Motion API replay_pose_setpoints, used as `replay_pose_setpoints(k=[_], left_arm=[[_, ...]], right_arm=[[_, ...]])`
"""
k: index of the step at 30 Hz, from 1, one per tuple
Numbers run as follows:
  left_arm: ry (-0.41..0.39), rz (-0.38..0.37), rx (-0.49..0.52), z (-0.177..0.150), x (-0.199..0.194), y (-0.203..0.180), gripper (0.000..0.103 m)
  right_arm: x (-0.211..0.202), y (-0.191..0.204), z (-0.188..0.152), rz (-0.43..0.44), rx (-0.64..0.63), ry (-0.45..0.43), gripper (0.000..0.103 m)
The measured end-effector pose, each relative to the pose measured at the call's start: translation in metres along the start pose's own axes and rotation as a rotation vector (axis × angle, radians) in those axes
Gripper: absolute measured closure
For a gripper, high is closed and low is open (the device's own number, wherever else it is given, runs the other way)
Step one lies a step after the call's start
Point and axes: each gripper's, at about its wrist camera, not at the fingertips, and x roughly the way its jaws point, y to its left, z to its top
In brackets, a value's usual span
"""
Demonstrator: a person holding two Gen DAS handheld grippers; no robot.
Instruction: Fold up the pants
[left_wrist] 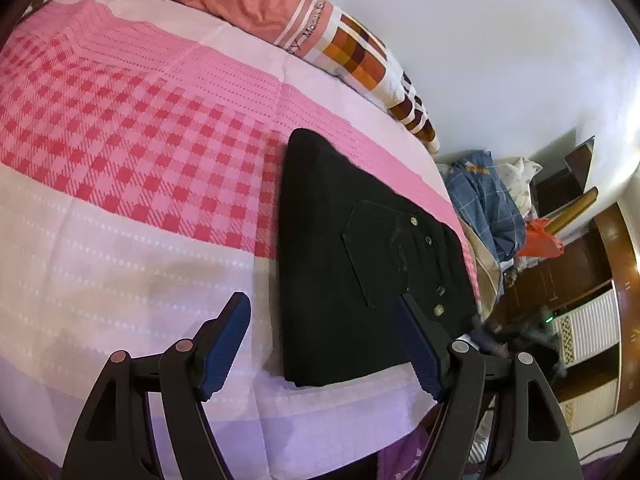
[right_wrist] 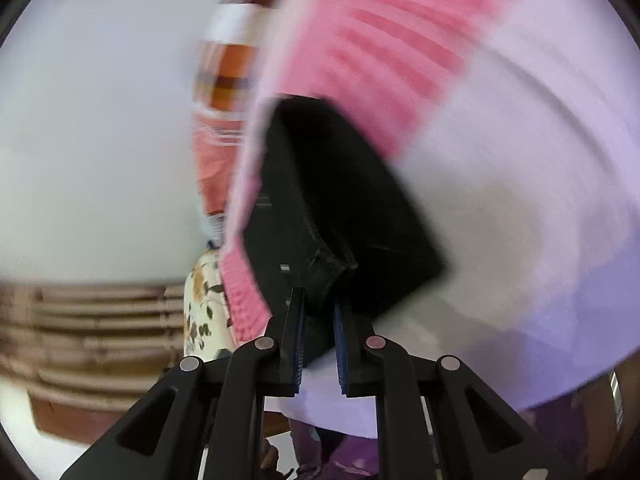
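Folded black pants lie lengthwise, waist end near, long axis running away up the bed. Left gripper gapes wide, empty. Right gripper clamps the pants' near corner.

Right hand-held gripper pinches the black pants' corner over the pink bedspread.

**Open bed left, clutter right**

Wide bare bedspread across left and centre of frame. Blocked along top by pillows, at centre right by folded black pants, at right edge by heaped clothes.
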Motion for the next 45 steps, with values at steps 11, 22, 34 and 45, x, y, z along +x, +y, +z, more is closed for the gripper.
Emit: replay_pose_setpoints(k=[11,22,34,45], left_arm=[[0.006,0.004,0.000,-0.001,0.003,0.003,0.028],[0.024,0.014,0.008,-0.004,0.007,0.000,0.028],[-0.033,0.129,0.169,0.001,0.006,-0.027,0.028],[-0.226,0.335,0.404,0.013,0.018,-0.067,0.021]], right_arm=[[0.005,-0.010,0.003,0.009,0.026,0.017,0.092],[0.000,-0.013,0.004,0.077,0.051,0.013,0.081],[-0.022,0.084,-0.002,-0.348,-0.493,-0.192,0.079],[0.046,0.121,-0.039,-0.698,-0.921,-0.205,0.079]])
